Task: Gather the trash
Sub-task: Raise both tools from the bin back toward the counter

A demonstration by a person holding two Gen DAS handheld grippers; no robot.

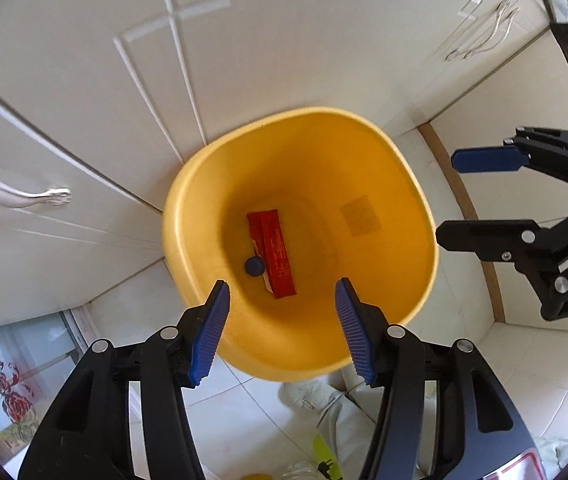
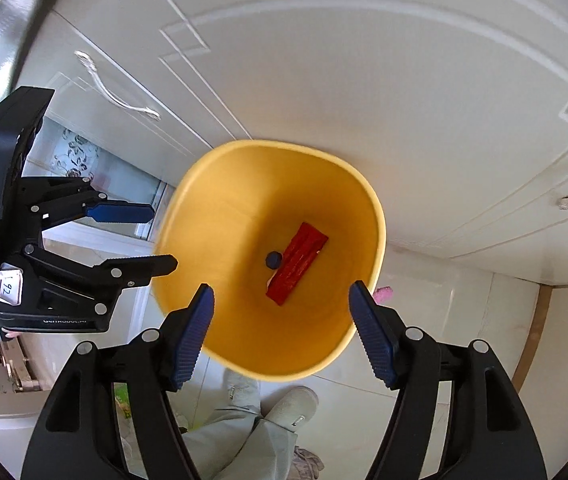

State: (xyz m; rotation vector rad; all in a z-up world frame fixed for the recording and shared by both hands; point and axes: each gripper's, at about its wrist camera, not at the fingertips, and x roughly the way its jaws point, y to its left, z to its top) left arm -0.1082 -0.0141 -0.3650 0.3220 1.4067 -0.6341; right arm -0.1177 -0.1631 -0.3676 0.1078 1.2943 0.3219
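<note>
A yellow trash bin stands on the floor against white cabinet doors, and I look straight down into it. At its bottom lie a red wrapper and a small dark blue cap touching it. My left gripper hangs open over the bin's near rim with nothing between its fingers. Over the bin's other side, my right gripper is also open and holds nothing.
White cabinet doors with metal handles rise behind the bin. A person's legs and shoes stand on the tiled floor just below it. A flower-patterned glass panel is at the left.
</note>
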